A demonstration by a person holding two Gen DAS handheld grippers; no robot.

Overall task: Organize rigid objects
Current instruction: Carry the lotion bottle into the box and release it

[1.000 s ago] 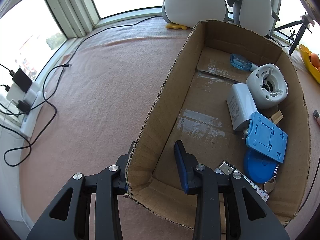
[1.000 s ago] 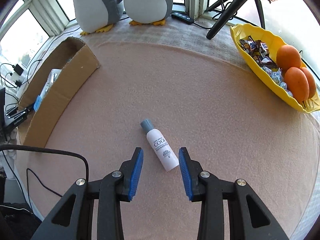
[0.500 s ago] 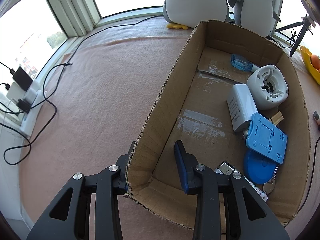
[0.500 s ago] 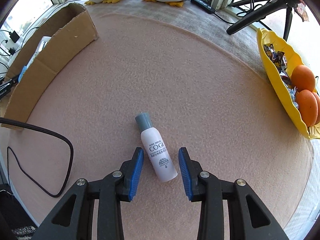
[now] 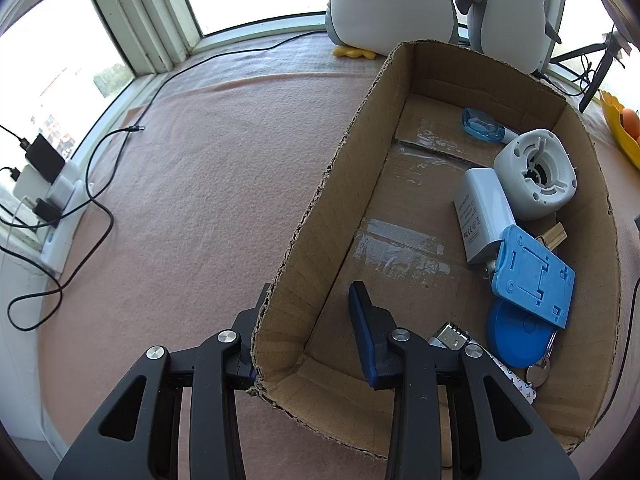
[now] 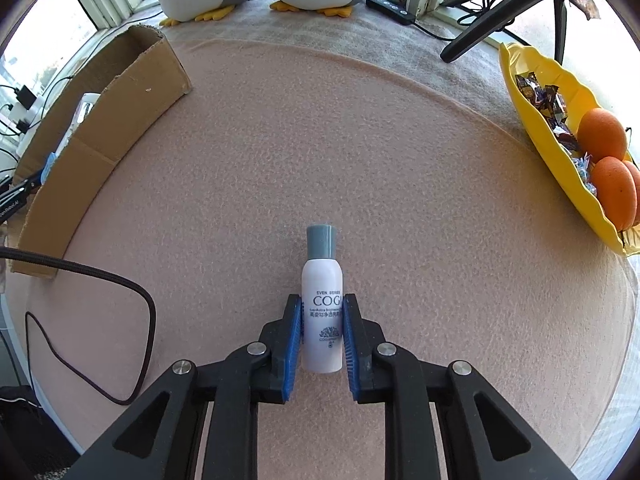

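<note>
The right gripper (image 6: 322,338), its jaws having just been closing, now pinches the white bottle (image 6: 322,312) at its lower body: light, stiff, probably slippery plastic.

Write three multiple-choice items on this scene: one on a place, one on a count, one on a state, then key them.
1. Where does the white bottle lie?
A. on the pink cloth
B. in the cardboard box
C. in the yellow tray

2. How many oranges show in the yellow tray?
A. one
B. three
C. six

3. How is the right tool?
A. wide open above the bottle
B. shut on the bottle
C. shut on the box wall

Key: 1 A, the pink cloth shows all around it. 2 B, two full oranges plus the edge of a third. 3 B, both blue pads press its sides; the jaws have just closed.
</note>
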